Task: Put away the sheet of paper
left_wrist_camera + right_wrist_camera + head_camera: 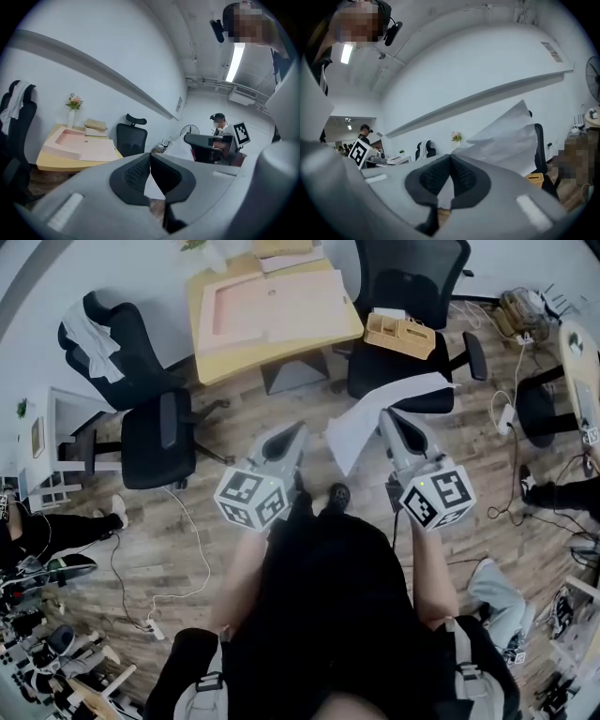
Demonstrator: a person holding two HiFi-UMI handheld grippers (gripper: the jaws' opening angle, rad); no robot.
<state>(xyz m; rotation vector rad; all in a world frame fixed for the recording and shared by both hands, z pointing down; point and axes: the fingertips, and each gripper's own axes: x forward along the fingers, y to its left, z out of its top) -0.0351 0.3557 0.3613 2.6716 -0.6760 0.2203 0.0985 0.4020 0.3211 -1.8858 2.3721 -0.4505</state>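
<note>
A white sheet of paper [375,418] hangs curled above the wooden floor, in front of the person. My right gripper [387,416] is shut on its middle edge. In the right gripper view the paper [511,136] billows up and to the right from the closed jaws of my right gripper [450,161]. My left gripper [298,430] is level with it, a little to the left of the sheet and apart from it, jaws together with nothing between them. In the left gripper view my left gripper [150,161] shows the paper [180,147] beyond its shut jaws.
A yellow desk [216,362] with a pink tray [272,310] stands ahead. A black office chair [155,427] is at its left. Another chair [403,277] at the right holds a wooden organizer [400,334]. Cables [183,549] trail over the floor. Another person [218,122] stands far off.
</note>
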